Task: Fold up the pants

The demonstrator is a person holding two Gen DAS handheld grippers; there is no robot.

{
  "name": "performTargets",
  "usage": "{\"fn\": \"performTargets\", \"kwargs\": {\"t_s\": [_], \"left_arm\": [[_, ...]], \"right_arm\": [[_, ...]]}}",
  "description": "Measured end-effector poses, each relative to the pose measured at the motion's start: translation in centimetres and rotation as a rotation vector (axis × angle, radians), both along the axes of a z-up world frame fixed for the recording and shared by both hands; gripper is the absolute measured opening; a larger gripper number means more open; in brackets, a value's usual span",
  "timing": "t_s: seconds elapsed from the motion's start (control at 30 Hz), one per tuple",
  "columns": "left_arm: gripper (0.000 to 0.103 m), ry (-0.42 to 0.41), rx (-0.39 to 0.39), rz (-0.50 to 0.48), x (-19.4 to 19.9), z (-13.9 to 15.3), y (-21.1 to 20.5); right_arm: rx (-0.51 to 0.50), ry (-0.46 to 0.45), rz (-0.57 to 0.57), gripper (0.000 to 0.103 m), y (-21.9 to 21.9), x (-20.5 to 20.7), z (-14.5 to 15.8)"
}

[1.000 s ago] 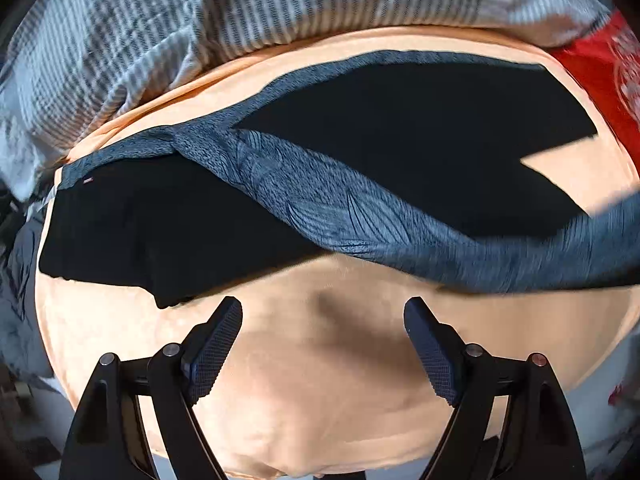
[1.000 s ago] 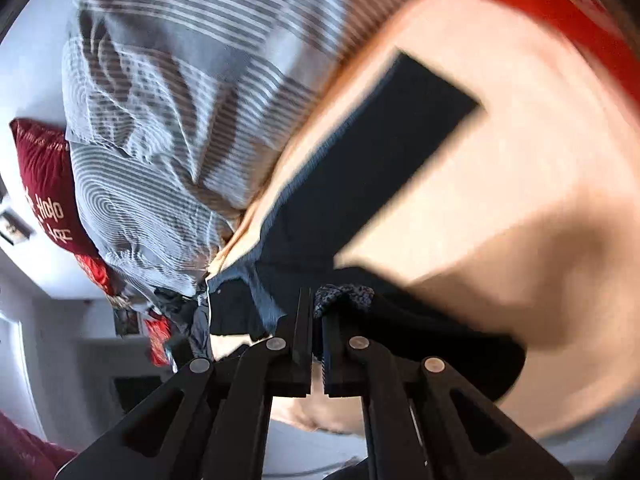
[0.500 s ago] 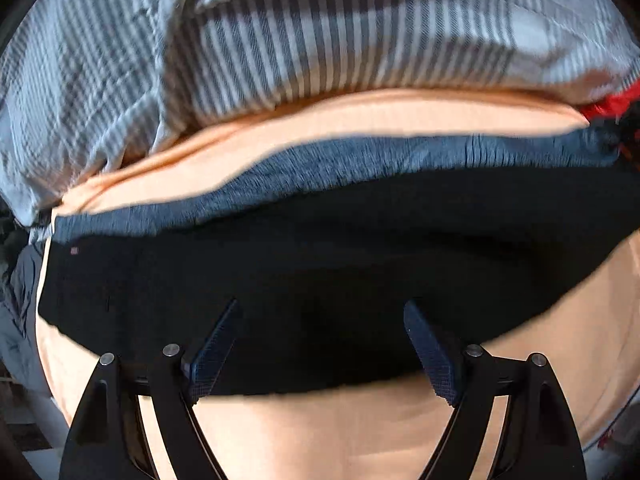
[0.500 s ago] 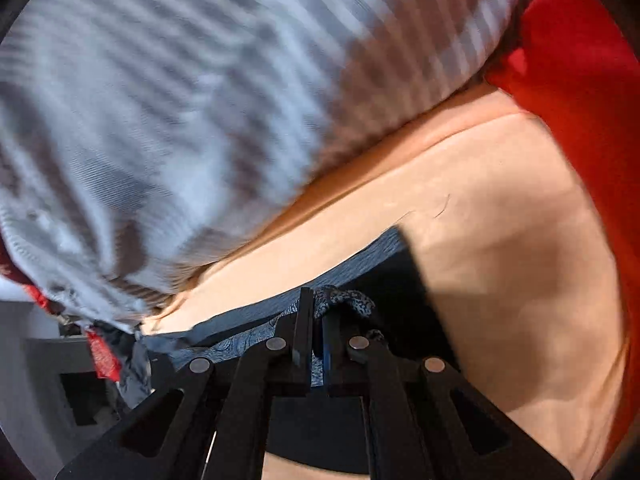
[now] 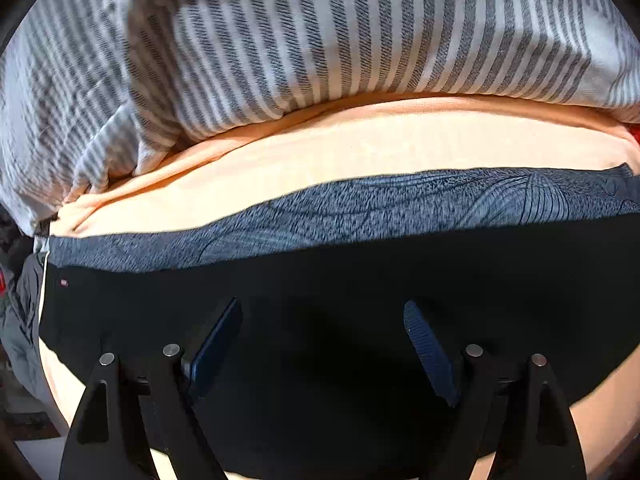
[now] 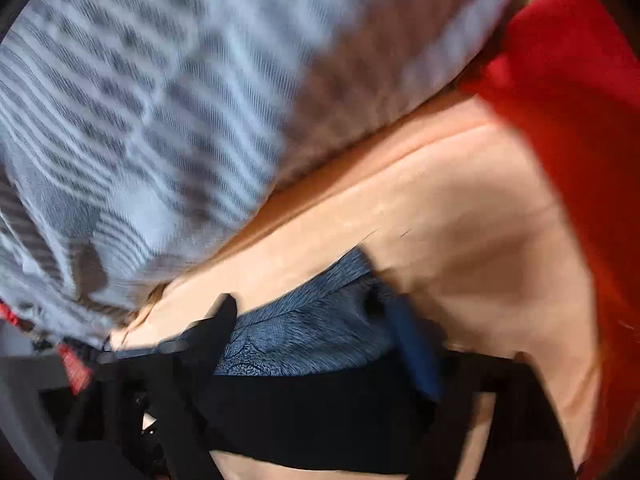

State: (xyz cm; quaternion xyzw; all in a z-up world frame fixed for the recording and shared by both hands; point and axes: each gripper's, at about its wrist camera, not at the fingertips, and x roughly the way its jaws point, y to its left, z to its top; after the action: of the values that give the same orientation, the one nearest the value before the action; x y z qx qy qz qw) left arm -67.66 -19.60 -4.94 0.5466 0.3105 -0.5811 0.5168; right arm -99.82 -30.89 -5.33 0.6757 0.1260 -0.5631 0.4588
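On the peach sheet (image 5: 360, 152), pants (image 5: 320, 280) lie folded lengthwise below both grippers. Left gripper (image 5: 322, 344) gaping, empty; right gripper (image 6: 316, 344) just opened, hem loose between its fingers. Risk: a rising finger snags the cloth and undoes the fold

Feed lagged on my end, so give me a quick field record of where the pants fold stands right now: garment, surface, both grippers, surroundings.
garment: pants, black with a blue-grey patterned band, lying folded lengthwise on the sheet
surface: peach sheet
left gripper: open, fingers above the black cloth, nothing held
right gripper: jaws have just been opening; patterned cloth lies between the fingers, pads not pressing on it
behind: striped grey-white bedding
right side: red fabric
image quality: right wrist view blurred
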Motion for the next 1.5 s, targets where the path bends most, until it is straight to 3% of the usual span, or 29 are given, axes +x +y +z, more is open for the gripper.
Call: {"fn": "performTargets", "kwargs": {"t_s": [0.13,0.23,0.3,0.43,0.5,0.53,0.63,0.67,0.7,0.83,0.93,1.03,1.13,1.23,1.33,1.5], "left_arm": [[0.089,0.009,-0.014,0.032,-0.2,-1.2,-1.9],[0.090,0.014,0.002,0.050,-0.2,-0.6,-2.4],[0.090,0.006,-0.037,0.041,0.3,0.7,-2.1],[0.090,-0.028,-0.067,0.041,2.5,2.1,-1.2],[0.090,-0.088,-0.029,0.062,4.4,0.3,-1.1],[0.095,-0.106,-0.007,0.072,5.0,-0.8,-1.3],[0.103,-0.026,-0.046,0.115,7.2,-1.7,-2.3],[0.103,-0.004,-0.034,0.125,7.5,-1.9,-2.9],[0.103,0.001,-0.031,0.133,7.6,-1.9,-3.3],[0.103,-0.062,-0.051,0.090,7.9,-0.1,-3.8],[0.103,-0.031,-0.092,0.065,9.8,2.1,-2.9],[0.103,-0.075,-0.118,0.062,13.6,3.1,-1.8],[0.103,-0.163,-0.099,0.089,18.2,1.7,-1.3],[0.103,-0.276,-0.030,0.136,23.2,-2.2,-1.4],[0.103,-0.121,-0.035,0.212,25.7,-3.0,-1.2],[0.103,-0.192,-0.101,0.143,24.3,-3.3,-0.7]], "right_arm": [[-0.043,-0.001,0.003,0.085,1.7,0.2,2.1],[-0.056,0.060,0.131,0.085,2.7,3.3,3.5],[-0.040,0.092,0.204,0.085,3.3,5.3,3.5],[0.001,0.150,0.283,0.085,3.9,8.0,1.6],[0.020,0.157,0.305,0.085,3.6,8.6,0.0],[0.035,0.168,0.313,0.085,3.4,8.9,-0.8],[0.009,0.190,0.327,0.091,2.7,9.0,-2.5],[-0.003,0.190,0.350,0.101,2.4,9.3,-2.6],[-0.007,0.174,0.381,0.103,2.1,9.9,-2.8],[0.090,0.316,0.507,0.103,1.3,12.7,-3.0],[0.073,0.252,0.453,0.102,1.8,13.4,-1.6],[0.033,0.200,0.383,0.102,3.6,15.0,0.1],[0.007,0.143,0.337,0.102,5.8,17.4,0.8],[-0.004,0.096,0.314,0.102,6.7,19.9,0.7],[-0.006,0.057,0.294,0.102,7.5,22.9,0.6],[0.008,0.037,0.302,0.102,8.5,27.0,0.3]]}}
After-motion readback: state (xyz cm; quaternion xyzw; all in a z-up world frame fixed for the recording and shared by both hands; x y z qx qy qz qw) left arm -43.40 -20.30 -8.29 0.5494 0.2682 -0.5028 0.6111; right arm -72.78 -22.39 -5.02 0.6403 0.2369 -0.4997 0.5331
